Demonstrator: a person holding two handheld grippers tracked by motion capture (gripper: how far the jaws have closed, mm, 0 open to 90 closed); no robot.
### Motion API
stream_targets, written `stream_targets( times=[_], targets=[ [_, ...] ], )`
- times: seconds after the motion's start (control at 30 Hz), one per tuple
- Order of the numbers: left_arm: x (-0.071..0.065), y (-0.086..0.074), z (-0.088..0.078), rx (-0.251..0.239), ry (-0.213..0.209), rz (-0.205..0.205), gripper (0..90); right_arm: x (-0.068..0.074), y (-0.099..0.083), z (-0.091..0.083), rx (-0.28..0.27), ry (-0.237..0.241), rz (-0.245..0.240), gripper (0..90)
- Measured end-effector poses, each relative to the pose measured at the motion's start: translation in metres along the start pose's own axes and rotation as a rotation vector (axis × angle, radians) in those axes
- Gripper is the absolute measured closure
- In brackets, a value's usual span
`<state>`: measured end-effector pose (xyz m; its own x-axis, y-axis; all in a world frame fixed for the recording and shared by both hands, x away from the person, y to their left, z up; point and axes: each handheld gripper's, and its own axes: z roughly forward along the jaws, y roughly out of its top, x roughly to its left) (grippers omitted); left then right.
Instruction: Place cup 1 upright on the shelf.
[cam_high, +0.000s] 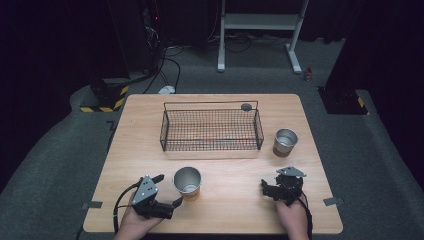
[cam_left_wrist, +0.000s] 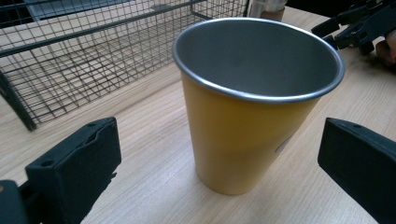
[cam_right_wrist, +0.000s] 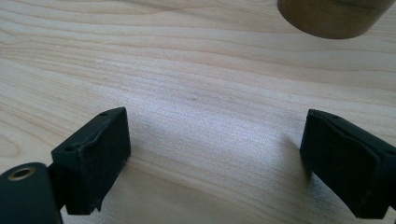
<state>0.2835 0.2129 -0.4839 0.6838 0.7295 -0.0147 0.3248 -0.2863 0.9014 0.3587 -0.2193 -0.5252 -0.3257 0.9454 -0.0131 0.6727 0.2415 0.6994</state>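
The left gripper (cam_high: 170, 190) sits at the table's near edge, its jaws spread wide on either side of the yellow cup (cam_high: 188, 183). In the left gripper view the jaws stand clear of the cup (cam_left_wrist: 247, 100) on both sides, touching nothing; the cup stands upright on the table (cam_left_wrist: 154, 140), steel-lined inside and seemingly empty. Past it lies the wire basket (cam_left_wrist: 93, 51), and the right gripper shows at the top right corner.

The right gripper (cam_high: 272, 187) rests at the near right of the table (cam_high: 235, 210), held in the person's right hand (cam_high: 292, 216). Its jaws are also apart, over bare wood, as the right gripper view shows. At the top edge of that view is the base of the brown cup (cam_right_wrist: 334, 16), well ahead of the jaws.

From above, the brown cup (cam_high: 285, 142) stands upright just beside the basket's right end. The basket (cam_high: 211, 130) sits mid-table toward the far side. A small dark disc (cam_high: 246, 106) lies beyond its far rim.
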Motion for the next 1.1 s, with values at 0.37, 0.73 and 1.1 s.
stream_targets(
  times=[0.37, 0.73, 1.1],
  targets=[
    [-0.006, 0.005, 0.016, 0.001, -0.016, 0.012, 0.0, 0.0, 0.0, 0.0, 0.0, 0.0, 0.0, 8.4],
    [-0.007, 0.008, 0.036, -0.004, -0.022, 0.009, 0.0, 0.0, 0.0, 0.0, 0.0, 0.0, 0.0, 8.4],
    [-0.011, 0.015, 0.048, -0.032, -0.032, -0.016, 0.2, 0.0, 0.0, 0.0, 0.0, 0.0, -0.001, 8.4]
  ],
)
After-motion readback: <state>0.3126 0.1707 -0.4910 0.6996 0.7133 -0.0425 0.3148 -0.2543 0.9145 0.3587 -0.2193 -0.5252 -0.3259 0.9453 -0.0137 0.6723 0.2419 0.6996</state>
